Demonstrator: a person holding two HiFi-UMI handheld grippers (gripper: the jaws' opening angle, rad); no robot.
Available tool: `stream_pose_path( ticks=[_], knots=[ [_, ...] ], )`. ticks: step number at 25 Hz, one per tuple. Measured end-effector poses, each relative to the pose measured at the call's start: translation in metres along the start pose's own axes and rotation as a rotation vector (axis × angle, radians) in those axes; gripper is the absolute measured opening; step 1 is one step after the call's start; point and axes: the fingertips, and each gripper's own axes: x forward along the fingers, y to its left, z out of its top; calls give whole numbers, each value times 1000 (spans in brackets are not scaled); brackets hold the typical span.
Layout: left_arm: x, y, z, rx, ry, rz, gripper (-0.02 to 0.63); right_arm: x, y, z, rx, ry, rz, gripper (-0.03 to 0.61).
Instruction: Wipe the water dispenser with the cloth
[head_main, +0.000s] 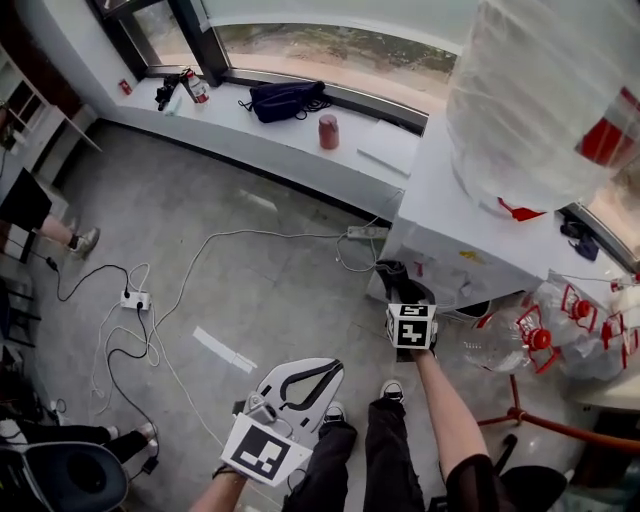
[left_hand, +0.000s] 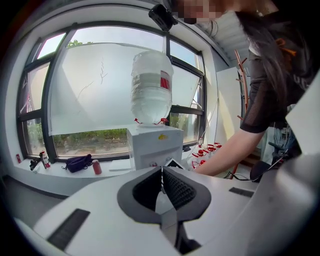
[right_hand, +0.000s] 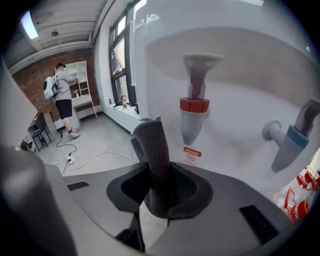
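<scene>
- My right gripper (right_hand: 159, 187) is clamped on the cloth (right_hand: 151, 150), close to the dispenser (right_hand: 235, 95) front, left of the red tap (right_hand: 193, 117).
- My left gripper (left_hand: 161, 184) is closed on nothing, well apart from the dispenser.
- I should press the cloth flat and sweep around the taps without snagging them.
</scene>
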Motion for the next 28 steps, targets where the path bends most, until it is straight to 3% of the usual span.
stream_pose_path(
  ticks=[5, 17, 21, 28],
  knots=[
    [2, -2, -15, -16, 41, -17, 21, 2, -32, -8, 81, 9, -44, 103],
    [37, -22, -4, -4, 15, -89, 21, -42, -150, -76, 247, 90, -247, 103],
    [46, -31, -1, -5, 14, -118, 21, -67, -177, -97, 275, 111, -291, 103],
    [63, -42, 7, -22, -9, -156, 21, -87, -189, -115, 253, 141, -295, 103]
  ],
)
